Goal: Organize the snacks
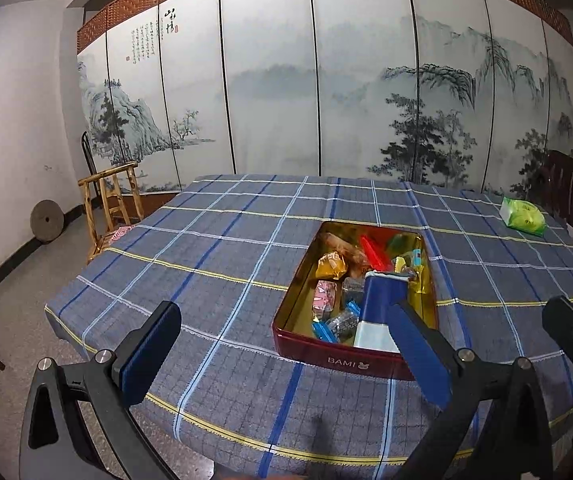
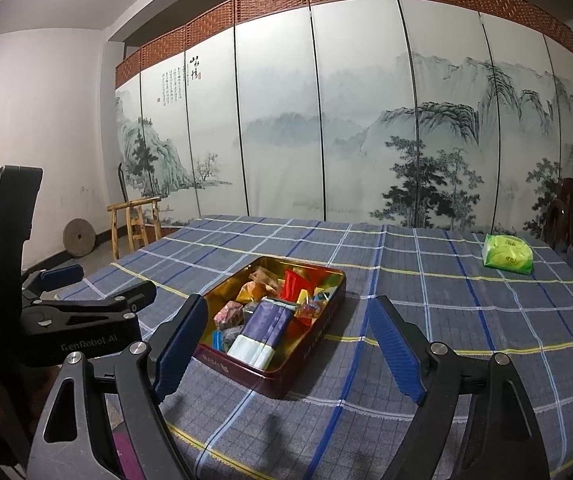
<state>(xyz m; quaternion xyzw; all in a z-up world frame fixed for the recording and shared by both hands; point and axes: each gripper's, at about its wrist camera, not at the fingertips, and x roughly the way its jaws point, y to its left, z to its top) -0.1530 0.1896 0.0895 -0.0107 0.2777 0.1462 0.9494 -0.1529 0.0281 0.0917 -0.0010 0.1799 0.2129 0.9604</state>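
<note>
A red rectangular metal tin [image 1: 342,354] with a shiny gold inside sits on the worktop [image 1: 214,248], which is covered by a blue plaid cloth. Crinkly wrapped snacks [image 2: 264,292] fill the tin, with a long navy-and-white packet [image 2: 264,330] lying on top at its near end. The left claw [image 1: 282,354] and the right claw [image 2: 290,344] both hover wide apart, holding nothing. A green plastic pack [image 2: 508,258] lies well apart, near the far right edge, and nothing stands between the claws and the tin
</note>
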